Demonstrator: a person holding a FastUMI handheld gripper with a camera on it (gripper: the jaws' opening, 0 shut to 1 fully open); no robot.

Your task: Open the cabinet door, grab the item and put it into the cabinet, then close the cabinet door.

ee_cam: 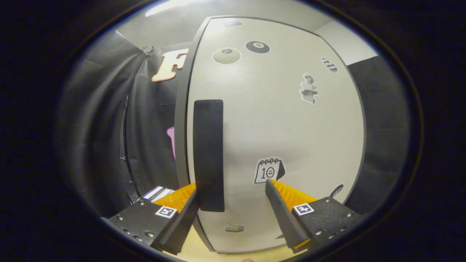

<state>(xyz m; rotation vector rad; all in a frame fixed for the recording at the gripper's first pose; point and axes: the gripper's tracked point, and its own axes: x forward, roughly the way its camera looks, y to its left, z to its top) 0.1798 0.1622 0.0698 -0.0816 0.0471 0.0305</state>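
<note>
A white cabinet door (pixel 291 127) with several stickers stands upright close in front of me. A tall black handle (pixel 208 153) runs vertically near its left edge. My gripper (pixel 232 183) is open, and the handle's lower end sits between the fingers. The left finger lies against the handle's left side; the right finger is well off to the handle's right, near a calendar sticker (pixel 269 170). Just beyond the left finger, beside the cabinet, peeks a flat white and dark item (pixel 157 193), mostly hidden.
The cabinet stands on a pale yellow tabletop (pixel 198 251), seen below the fingers. Black cloth (pixel 109 120) hangs to the left of the cabinet and more black cloth (pixel 382 127) to its right. A grey cabinet side edge (pixel 180 120) runs down the door's left.
</note>
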